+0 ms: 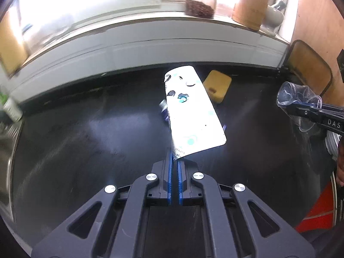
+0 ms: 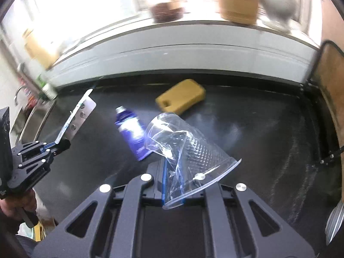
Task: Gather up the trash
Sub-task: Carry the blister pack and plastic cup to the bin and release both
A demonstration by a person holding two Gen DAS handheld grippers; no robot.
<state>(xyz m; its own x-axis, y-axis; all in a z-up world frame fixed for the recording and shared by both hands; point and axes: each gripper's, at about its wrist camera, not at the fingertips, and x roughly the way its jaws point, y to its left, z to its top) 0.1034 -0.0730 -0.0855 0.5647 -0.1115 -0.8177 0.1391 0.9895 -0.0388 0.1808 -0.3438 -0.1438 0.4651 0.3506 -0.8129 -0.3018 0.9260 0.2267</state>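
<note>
Over the dark counter (image 2: 247, 133), the left gripper (image 1: 174, 161) pinches a blister pack (image 1: 191, 109) by its corner, and the right gripper (image 2: 172, 172) clamps a crumpled cup (image 2: 189, 148) by its rim, both lifted clear, probably for carrying off. Beyond lie a purple tube (image 2: 131, 131) and a sponge (image 2: 181, 99).
</note>
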